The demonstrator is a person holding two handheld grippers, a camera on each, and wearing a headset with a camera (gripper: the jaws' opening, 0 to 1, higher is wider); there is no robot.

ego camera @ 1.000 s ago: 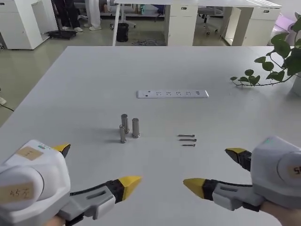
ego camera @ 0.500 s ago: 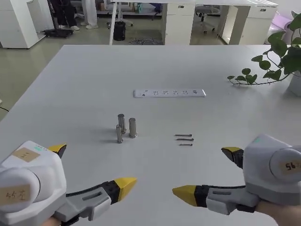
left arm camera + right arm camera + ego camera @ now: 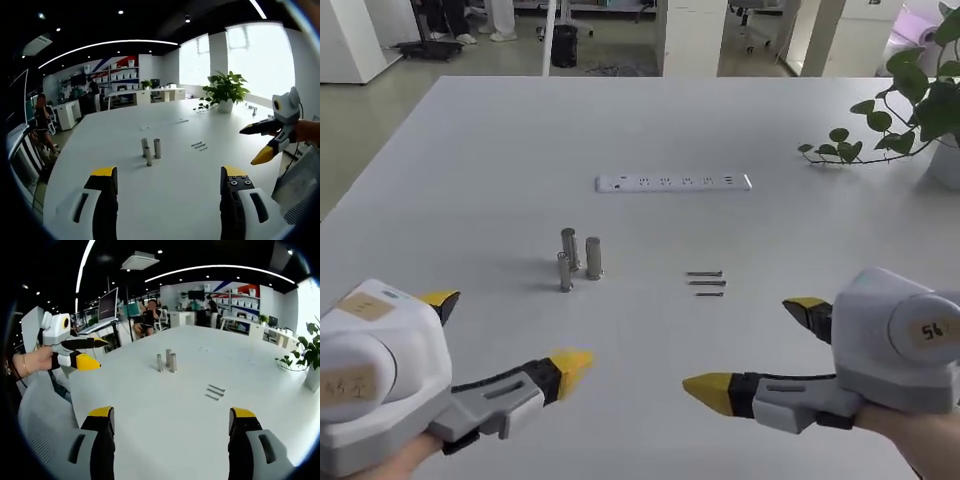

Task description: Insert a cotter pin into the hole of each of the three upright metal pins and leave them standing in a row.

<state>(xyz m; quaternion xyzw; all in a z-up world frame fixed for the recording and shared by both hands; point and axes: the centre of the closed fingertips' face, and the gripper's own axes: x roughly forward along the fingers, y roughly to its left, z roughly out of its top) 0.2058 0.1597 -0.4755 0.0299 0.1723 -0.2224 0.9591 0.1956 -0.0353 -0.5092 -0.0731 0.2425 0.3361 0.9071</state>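
I hold the left tongs (image 3: 505, 330) and right tongs (image 3: 752, 345) spread wide and empty over the near counter (image 3: 720, 130), since the three metal pins (image 3: 578, 260) stand clustered ahead and the cotter pins (image 3: 705, 283) lie parallel to their right, untouched, awaiting a first pick.

Everything is being lit brightly and evenly. Daylight is being let in through blown-out windows (image 3: 245, 55); ceiling strip lights (image 3: 220, 266) are being used too. Faint soft shadows are being cast on the table (image 3: 720, 120). Edges are being bent by fisheye in both gripper views.
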